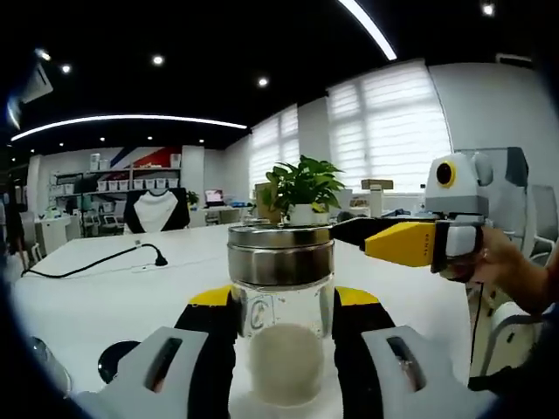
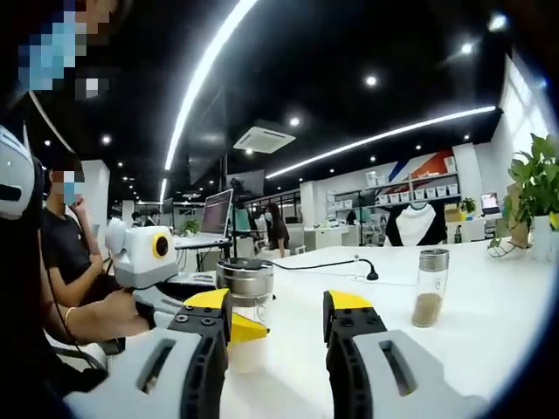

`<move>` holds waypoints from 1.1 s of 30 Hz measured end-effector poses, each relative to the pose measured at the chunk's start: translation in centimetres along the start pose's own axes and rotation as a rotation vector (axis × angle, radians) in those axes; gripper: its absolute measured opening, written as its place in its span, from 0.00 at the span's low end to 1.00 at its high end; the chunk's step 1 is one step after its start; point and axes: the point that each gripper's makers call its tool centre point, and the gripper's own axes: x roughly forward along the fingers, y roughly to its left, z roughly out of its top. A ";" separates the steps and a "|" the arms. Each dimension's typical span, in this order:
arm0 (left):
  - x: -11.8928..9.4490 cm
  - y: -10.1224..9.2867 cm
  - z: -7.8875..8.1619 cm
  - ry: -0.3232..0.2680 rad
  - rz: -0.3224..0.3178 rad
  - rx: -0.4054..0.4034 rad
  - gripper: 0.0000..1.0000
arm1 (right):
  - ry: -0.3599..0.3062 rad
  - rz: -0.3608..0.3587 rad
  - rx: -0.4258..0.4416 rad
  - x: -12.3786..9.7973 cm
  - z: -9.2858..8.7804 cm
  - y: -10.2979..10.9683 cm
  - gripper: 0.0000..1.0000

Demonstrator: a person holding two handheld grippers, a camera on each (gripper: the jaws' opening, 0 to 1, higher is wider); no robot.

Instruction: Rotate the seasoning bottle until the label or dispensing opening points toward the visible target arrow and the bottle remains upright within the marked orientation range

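Note:
A glass seasoning bottle (image 1: 281,349) with a steel cap and pale powder in its lower half stands upright on the white table (image 1: 105,292). My left gripper (image 1: 284,298) is shut on it, with a yellow-tipped jaw pressed against each side. In the right gripper view the same bottle (image 2: 245,281) is at the left, with the left gripper (image 2: 246,330) beside it. My right gripper (image 2: 278,304) is open with nothing between its jaws. In the left gripper view the right gripper (image 1: 397,243) reaches in from the right, its yellow tip level with the cap and a little apart from it.
A second seasoning bottle (image 2: 430,288) stands alone on the table to the right. A black cable with a plug (image 1: 160,259) lies across the tabletop. A potted plant (image 1: 301,190) stands behind the held bottle. A person (image 2: 74,262) sits at the left, near a laptop (image 2: 215,215).

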 end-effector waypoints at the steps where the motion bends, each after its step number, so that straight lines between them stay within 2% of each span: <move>1: 0.0 0.0 0.0 0.000 -0.001 -0.001 0.44 | 0.004 -0.002 -0.001 -0.1 -0.3 -0.2 0.40; 2: 0.0 0.0 0.1 0.000 -0.003 -0.002 0.44 | 0.010 -0.001 -0.004 -0.2 -0.8 -0.3 0.40; 4: 0.0 -0.2 0.1 -0.002 -0.009 -0.009 0.44 | 0.069 -0.008 0.033 -0.4 -3.1 -0.8 0.41; 6: 0.0 -0.2 0.1 -0.001 -0.010 -0.005 0.44 | 0.085 0.005 0.044 -0.3 -4.2 -0.7 0.41; 11: 0.1 -0.6 0.3 -0.002 -0.028 -0.001 0.44 | 0.123 0.092 0.055 0.6 -6.1 1.7 0.41; 17: 0.0 -1.6 1.2 -0.024 -0.077 -0.002 0.44 | 0.131 0.157 0.070 1.9 -6.8 3.5 0.42; 21: -0.1 -2.6 1.7 -0.034 -0.133 -0.002 0.44 | 0.116 0.197 0.083 2.5 -6.5 4.4 0.43; 27: -0.4 -3.8 2.1 -0.050 -0.207 -0.023 0.44 | 0.111 0.229 0.059 2.8 -6.1 5.2 0.45; 28: -0.4 -4.2 2.1 -0.051 -0.230 -0.021 0.44 | 0.110 0.235 0.054 2.8 -6.0 5.2 0.45; 33: -0.5 -4.8 2.1 -0.050 -0.256 0.007 0.44 | 0.089 0.285 0.016 2.7 -5.6 6.1 0.39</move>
